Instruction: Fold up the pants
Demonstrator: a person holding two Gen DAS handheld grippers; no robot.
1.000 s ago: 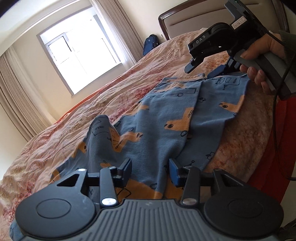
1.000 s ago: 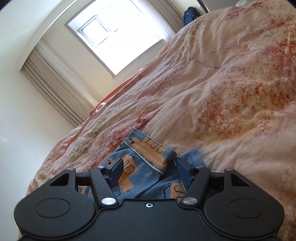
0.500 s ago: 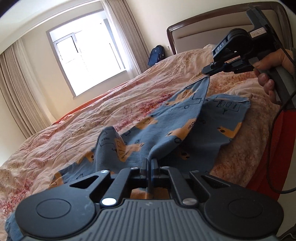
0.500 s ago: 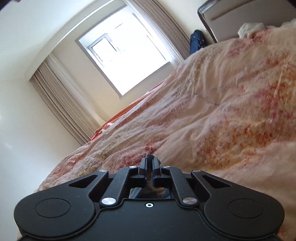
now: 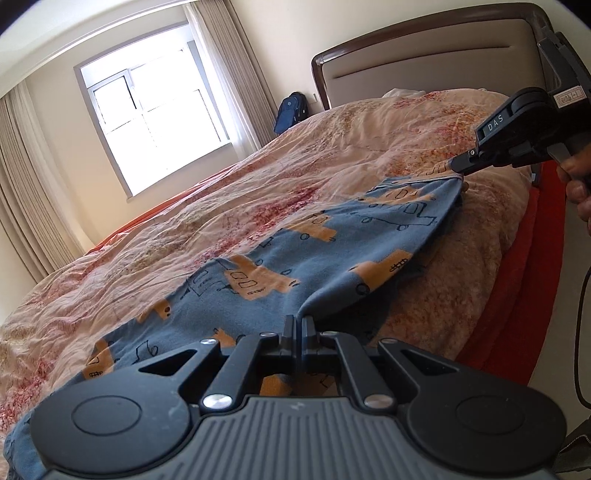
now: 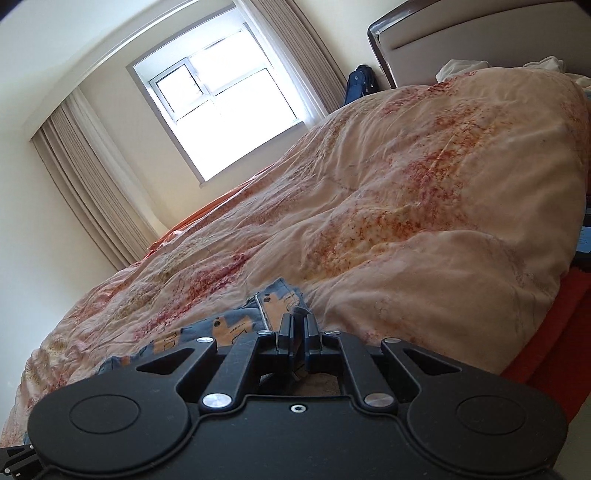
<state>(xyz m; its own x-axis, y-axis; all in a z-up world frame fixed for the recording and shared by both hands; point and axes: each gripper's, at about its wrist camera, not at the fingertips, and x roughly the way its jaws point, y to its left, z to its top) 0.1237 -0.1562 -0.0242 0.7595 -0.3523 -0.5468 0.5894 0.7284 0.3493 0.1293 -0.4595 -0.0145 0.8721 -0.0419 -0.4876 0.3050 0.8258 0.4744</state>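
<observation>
Off to my left, beyond the fabric, a bright window (image 5: pixel 155 125) sits in the far wall with long curtains (image 5: pixel 33 206) beside it. My left claw (image 5: pixel 299 325) is clenched on a fold of the pants (image 5: pixel 332 251), the two fingers pressed together with blue cloth pinched between them. The pants are blue with orange shapes and black line drawings, and they stretch away from this claw across the bed (image 5: pixel 221 221), lying on the pale quilt with red blotches. Farther ahead and to the right, a dark backpack (image 5: pixel 291 112) leans against the wall next to the padded headboard (image 5: pixel 424 62).

To the right of my left claw, the cloth runs up to my right claw (image 5: pixel 458 166), which grips the far corner of the pants at its tip; my hand (image 5: pixel 578 184) holds its handle at the frame edge. A red sheet (image 5: pixel 509 277) hangs down the bed's side below it.

From the right wrist view, my right claw (image 6: pixel 298 325) is closed tight on the hemmed edge of the pants (image 6: pixel 258 317), which bunch just left of and under its fingers. Ahead of it the quilt rises in a big rumpled mound toward the headboard (image 6: pixel 480 33).
</observation>
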